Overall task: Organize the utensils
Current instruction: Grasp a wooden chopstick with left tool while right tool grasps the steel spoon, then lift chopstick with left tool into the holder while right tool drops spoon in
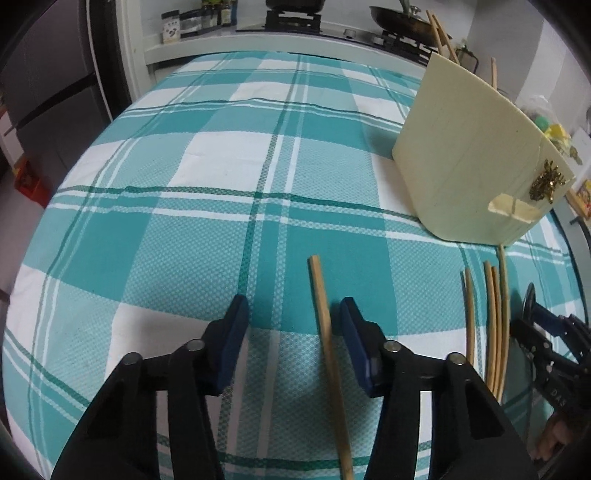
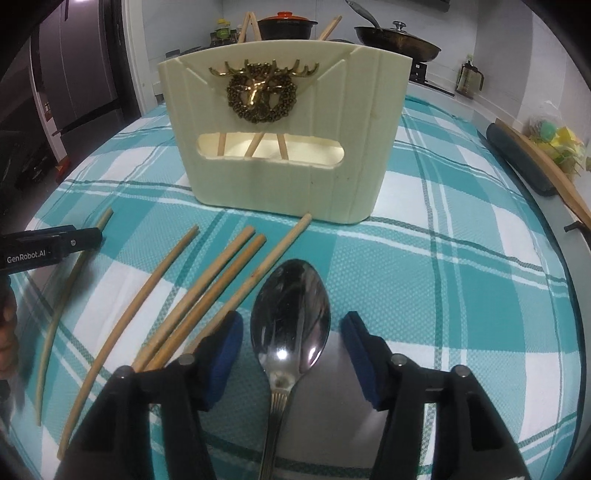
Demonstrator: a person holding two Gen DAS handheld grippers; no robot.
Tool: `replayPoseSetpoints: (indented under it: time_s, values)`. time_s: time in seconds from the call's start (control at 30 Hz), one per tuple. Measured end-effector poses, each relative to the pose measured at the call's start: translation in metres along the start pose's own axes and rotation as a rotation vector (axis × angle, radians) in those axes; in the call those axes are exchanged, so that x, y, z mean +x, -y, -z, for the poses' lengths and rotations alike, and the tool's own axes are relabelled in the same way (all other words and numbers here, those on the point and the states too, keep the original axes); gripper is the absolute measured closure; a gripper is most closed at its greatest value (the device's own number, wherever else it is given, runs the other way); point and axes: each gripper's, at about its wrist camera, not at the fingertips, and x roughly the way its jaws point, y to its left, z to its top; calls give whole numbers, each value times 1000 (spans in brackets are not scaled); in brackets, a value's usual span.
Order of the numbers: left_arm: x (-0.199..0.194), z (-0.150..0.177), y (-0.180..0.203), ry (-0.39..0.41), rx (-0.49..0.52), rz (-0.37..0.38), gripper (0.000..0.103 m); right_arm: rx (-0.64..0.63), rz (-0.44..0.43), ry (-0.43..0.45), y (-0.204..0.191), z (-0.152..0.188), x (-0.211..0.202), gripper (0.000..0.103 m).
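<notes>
A cream utensil holder (image 2: pixel 280 147) with a brass deer emblem stands on the checked cloth and holds several chopsticks; it also shows in the left wrist view (image 1: pixel 476 155). My left gripper (image 1: pixel 293 314) is open, with one wooden chopstick (image 1: pixel 328 343) lying between its fingers, close to the right finger. My right gripper (image 2: pixel 291 332) is open around a metal spoon (image 2: pixel 290 317) that lies on the cloth. Several more chopsticks (image 2: pixel 199 291) lie left of the spoon; they also show in the left wrist view (image 1: pixel 491 325).
The table wears a teal and white checked cloth (image 1: pixel 221 184). A stove with a pan (image 2: pixel 399 42) and a pot (image 2: pixel 286 24) stands behind it. A dark roll (image 2: pixel 517 158) and a wooden stick lie at the right edge. A fridge (image 2: pixel 74 74) is at left.
</notes>
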Motion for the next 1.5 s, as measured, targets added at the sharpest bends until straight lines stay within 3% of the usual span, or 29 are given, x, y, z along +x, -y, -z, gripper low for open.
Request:
replayPoseSetpoints:
  time_s: [0.1, 0.13, 0.23, 0.37, 0.6, 0.8, 1.2, 1.5]
  values:
    - [1, 2, 11, 6, 66, -12, 95, 24, -12, 2, 5, -3, 2, 61]
    - [0, 2, 11, 6, 63, 4, 98, 27, -20, 4, 7, -4, 2, 61]
    - [-6, 2, 5, 14, 23, 41, 98, 69, -73, 26, 15, -4, -2, 61]
    - [-45, -1, -2, 113, 4, 69, 98, 101, -119, 94, 22, -3, -26, 61]
    - [-136, 7, -9, 300, 16, 145, 98, 69, -155, 243, 16, 0, -98, 61]
    - [-188, 25, -19, 407, -2, 204, 99, 31, -152, 364, 5, 14, -157, 61]
    - [-230, 31, -17, 484, 1, 260, 99, -11, -141, 461, -9, 23, -210, 61]
    - [-232, 15, -8, 451, 35, 280, 99, -21, -158, 438, 0, 4, -220, 61]
